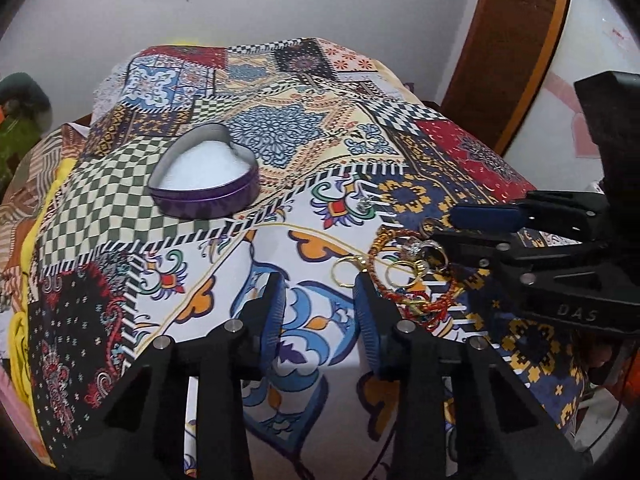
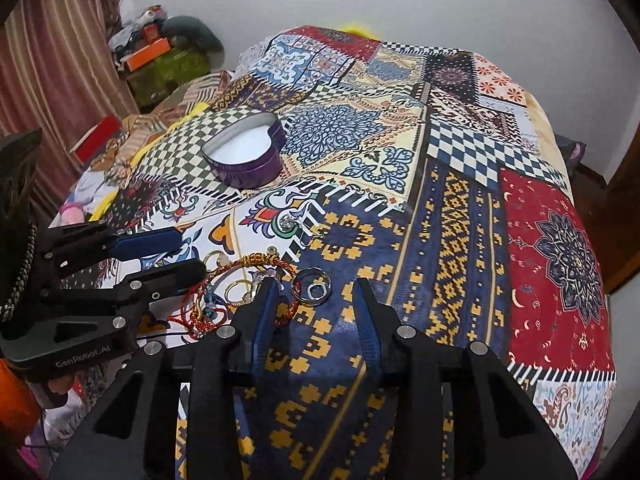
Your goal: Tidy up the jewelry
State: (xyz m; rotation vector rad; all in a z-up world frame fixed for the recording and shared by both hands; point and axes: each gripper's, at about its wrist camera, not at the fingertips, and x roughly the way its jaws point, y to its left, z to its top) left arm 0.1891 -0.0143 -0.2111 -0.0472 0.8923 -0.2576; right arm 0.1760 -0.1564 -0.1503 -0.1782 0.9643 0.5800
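Note:
A pile of jewelry (image 1: 404, 276) lies on the patterned cloth: red-and-gold cord bracelets, gold rings and a thin gold chain. It also shows in the right wrist view (image 2: 240, 288), with a silver ring (image 2: 316, 290) beside it. A small silver earring (image 2: 286, 222) lies apart, farther back. An open purple heart-shaped tin (image 1: 206, 178) with white lining stands to the far left, also in the right wrist view (image 2: 246, 156). My left gripper (image 1: 320, 284) is open and empty, just left of the pile. My right gripper (image 2: 316, 284) is open over the silver ring, at the pile's right edge.
The patchwork cloth (image 2: 460, 208) covers the whole raised surface and drops off at the edges. A striped curtain (image 2: 60, 60) and cluttered boxes (image 2: 152, 52) stand at the left. A wooden door frame (image 1: 516, 52) stands at the right.

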